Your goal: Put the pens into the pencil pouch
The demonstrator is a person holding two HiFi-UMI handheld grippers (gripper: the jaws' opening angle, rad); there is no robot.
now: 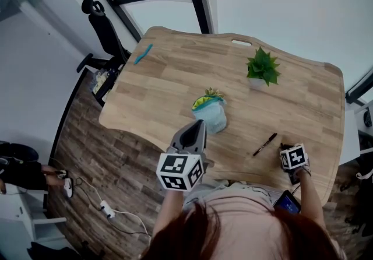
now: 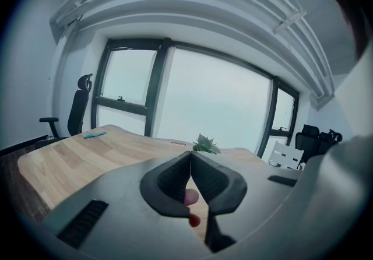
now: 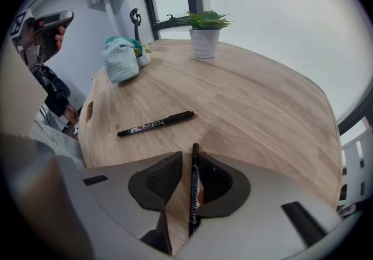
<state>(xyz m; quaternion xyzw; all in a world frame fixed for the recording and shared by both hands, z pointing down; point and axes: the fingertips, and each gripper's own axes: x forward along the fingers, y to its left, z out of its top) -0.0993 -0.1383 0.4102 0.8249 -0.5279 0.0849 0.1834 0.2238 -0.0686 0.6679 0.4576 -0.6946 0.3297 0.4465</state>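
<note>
A pale blue checked pouch (image 1: 210, 114) stands upright mid-table, something yellow-green showing at its top; in the right gripper view the pouch (image 3: 121, 60) sits far off to the left. My left gripper (image 1: 197, 127) hovers just before the pouch, jaws shut with nothing between them (image 2: 190, 154). My right gripper (image 3: 191, 157) points steeply down at the table's near edge. A black pen (image 3: 194, 189) lies between its jaws against the right pad, with a gap to the left pad. A second black pen (image 1: 265, 144) (image 3: 156, 124) lies loose on the wood beside it.
A potted green plant (image 1: 261, 69) stands at the back right of the wooden table (image 1: 175, 72). A teal pen-like thing (image 1: 143, 53) lies at the far left corner. An office chair (image 1: 102, 28) stands beyond it. A cable and power strip (image 1: 106, 208) lie on the floor.
</note>
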